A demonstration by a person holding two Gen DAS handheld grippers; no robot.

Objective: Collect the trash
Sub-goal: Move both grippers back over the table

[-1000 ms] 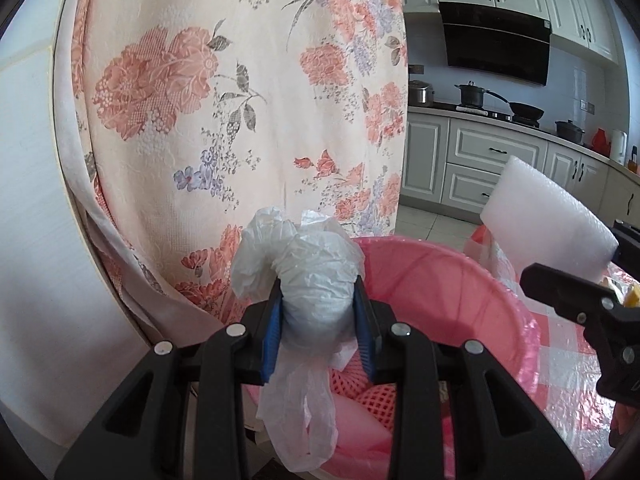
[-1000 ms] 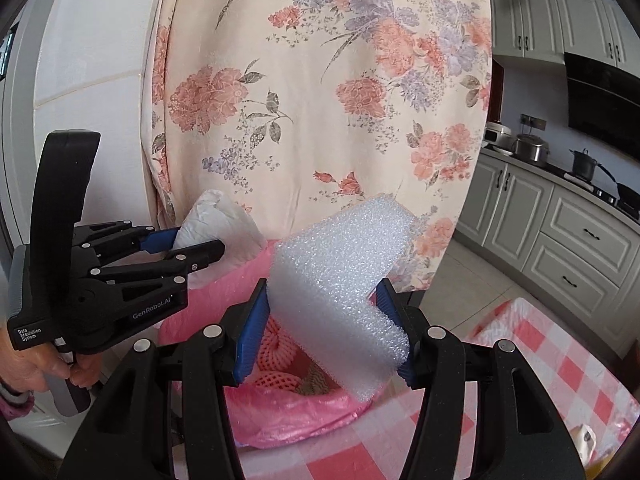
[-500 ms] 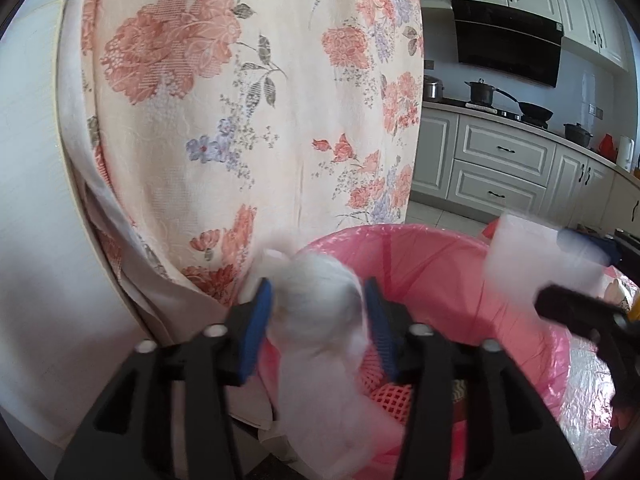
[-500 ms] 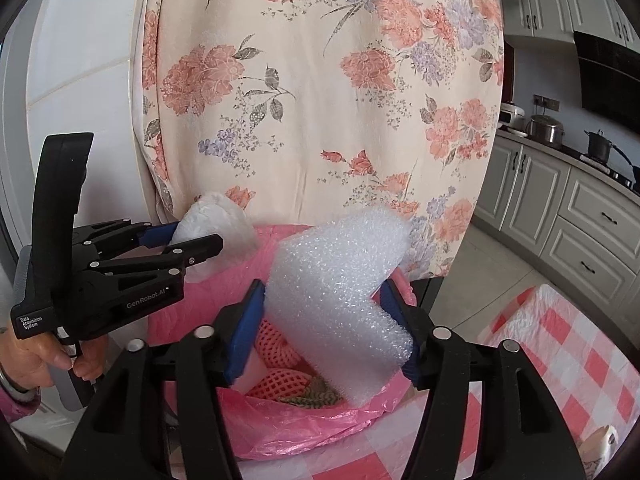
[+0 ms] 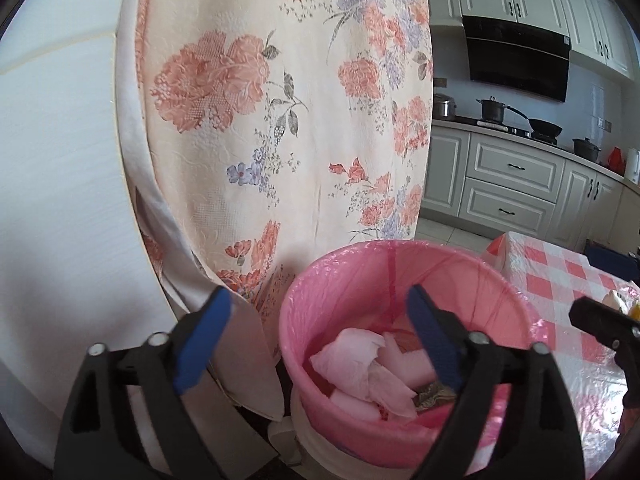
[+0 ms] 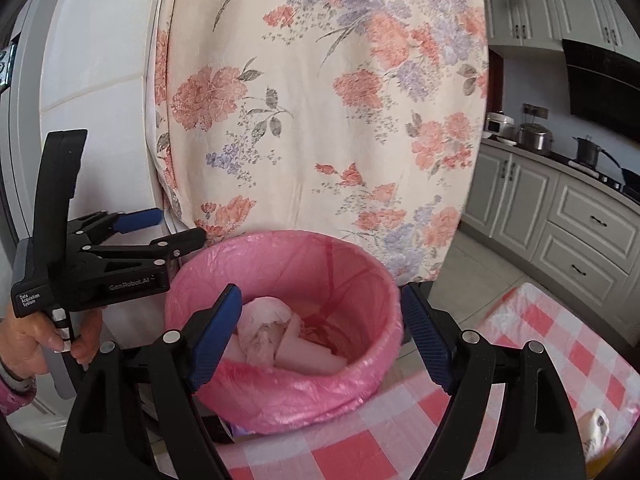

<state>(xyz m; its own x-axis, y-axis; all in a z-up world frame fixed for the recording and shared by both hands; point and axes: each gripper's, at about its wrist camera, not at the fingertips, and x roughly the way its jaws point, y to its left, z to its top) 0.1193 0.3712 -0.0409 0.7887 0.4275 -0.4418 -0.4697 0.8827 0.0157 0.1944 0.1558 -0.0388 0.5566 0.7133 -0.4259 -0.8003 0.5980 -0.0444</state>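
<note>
A bin lined with a pink bag (image 5: 400, 264) (image 6: 288, 252) stands below both grippers. Inside lie a crumpled plastic bag (image 5: 360, 364) (image 6: 264, 324), a white foam piece (image 6: 312, 356) and other trash. My left gripper (image 5: 320, 336) is open and empty above the bin's near left rim; it also shows in the right wrist view (image 6: 168, 226). My right gripper (image 6: 320, 336) is open and empty over the bin; one of its fingers (image 5: 600, 320) shows at the right edge of the left wrist view.
A floral cloth (image 5: 288, 112) (image 6: 320, 100) hangs right behind the bin. A table with a red-checked cover (image 5: 560, 280) (image 6: 520, 344) lies to the right, with a small object (image 6: 596, 432) on it. Kitchen cabinets (image 5: 512, 184) and a stove with pots stand far right.
Both grippers opened. The plastic bag dropped from the left one and the foam piece from the right one into the bin.
</note>
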